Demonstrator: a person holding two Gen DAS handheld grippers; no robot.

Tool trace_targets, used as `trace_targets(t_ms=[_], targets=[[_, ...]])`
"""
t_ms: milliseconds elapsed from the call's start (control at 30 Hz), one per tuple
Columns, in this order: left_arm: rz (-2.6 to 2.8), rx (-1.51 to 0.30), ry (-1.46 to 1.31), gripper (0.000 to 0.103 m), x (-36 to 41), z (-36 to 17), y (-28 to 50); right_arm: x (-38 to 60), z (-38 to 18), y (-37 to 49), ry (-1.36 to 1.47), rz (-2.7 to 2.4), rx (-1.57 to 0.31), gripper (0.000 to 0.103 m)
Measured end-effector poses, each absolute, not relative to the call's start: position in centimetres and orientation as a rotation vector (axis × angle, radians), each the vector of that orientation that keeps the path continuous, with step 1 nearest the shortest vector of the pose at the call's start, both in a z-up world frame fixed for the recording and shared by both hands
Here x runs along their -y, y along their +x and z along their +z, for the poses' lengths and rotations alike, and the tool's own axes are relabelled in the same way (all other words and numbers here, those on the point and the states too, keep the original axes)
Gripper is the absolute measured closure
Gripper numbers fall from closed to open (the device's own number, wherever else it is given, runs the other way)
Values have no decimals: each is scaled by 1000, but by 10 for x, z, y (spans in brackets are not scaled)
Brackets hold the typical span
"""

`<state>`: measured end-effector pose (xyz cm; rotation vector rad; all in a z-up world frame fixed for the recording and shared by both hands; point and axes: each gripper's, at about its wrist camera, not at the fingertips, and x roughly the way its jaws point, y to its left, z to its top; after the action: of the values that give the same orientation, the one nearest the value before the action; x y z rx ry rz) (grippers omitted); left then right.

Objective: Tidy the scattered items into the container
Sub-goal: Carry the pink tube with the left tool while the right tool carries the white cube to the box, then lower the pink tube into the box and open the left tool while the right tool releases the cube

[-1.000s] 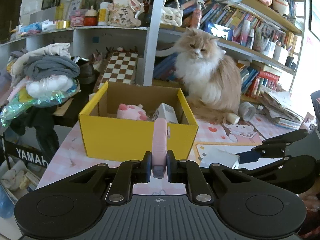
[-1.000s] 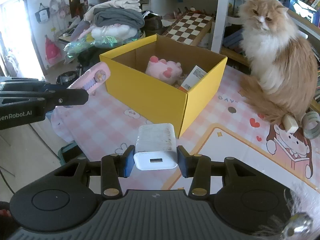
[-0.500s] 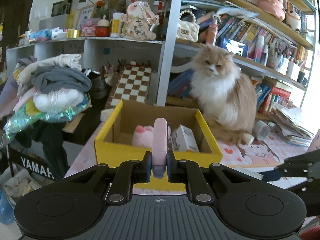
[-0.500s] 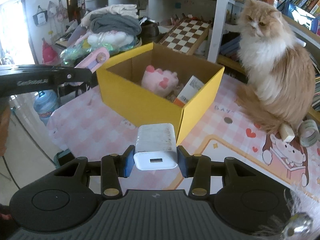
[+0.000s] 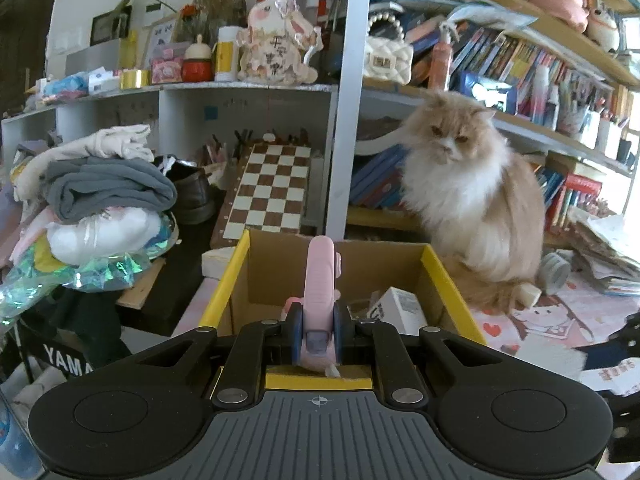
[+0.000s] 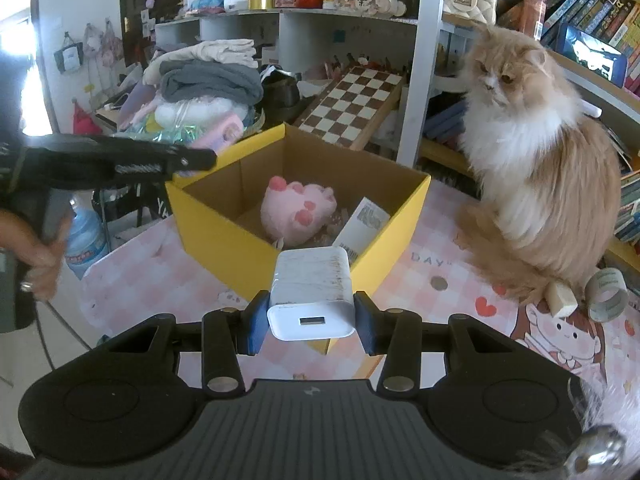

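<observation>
A yellow cardboard box (image 6: pixel 224 236) (image 5: pixel 224 288) stands open on the pink checked table mat. Inside lie a pink plush paw (image 6: pixel 298 210) and a small white carton (image 6: pixel 366 220) (image 5: pixel 398 306). My left gripper (image 5: pixel 316 336) is shut on a slim pink utility knife (image 5: pixel 320 280), held over the box's near rim. From the right wrist view, that left gripper (image 6: pixel 200 158) reaches over the box's left corner with the pink knife (image 6: pixel 224 136) at its tip. My right gripper (image 6: pixel 310 320) is shut on a white USB charger (image 6: pixel 312 292), in front of the box's near corner.
A fluffy orange-and-white cat (image 6: pixel 536 168) sits on the table right of the box. A coin (image 6: pixel 439 282), an eraser (image 6: pixel 562 298) and a tape roll (image 6: pixel 608 292) lie near it. A chessboard (image 6: pixel 356 108), piled clothes (image 6: pixel 208 80) and crowded shelves stand behind. A hand (image 6: pixel 36 256) grips the left tool.
My left gripper has moved forward with the pink knife, from in front of the box to over its near rim. My right gripper with the charger rose slightly and came a little closer to the box.
</observation>
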<state>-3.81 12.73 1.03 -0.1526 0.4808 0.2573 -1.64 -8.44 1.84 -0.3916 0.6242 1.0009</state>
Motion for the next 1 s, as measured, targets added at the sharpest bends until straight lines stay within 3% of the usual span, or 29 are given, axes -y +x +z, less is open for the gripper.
trace_targets(t_ms=[500, 1000], targets=[[251, -545, -158, 89, -136, -10, -4, 39, 29, 22, -394, 1010, -563, 61], [236, -622, -136, 89, -151, -14, 32, -32, -5, 75, -526, 1036, -660, 61]])
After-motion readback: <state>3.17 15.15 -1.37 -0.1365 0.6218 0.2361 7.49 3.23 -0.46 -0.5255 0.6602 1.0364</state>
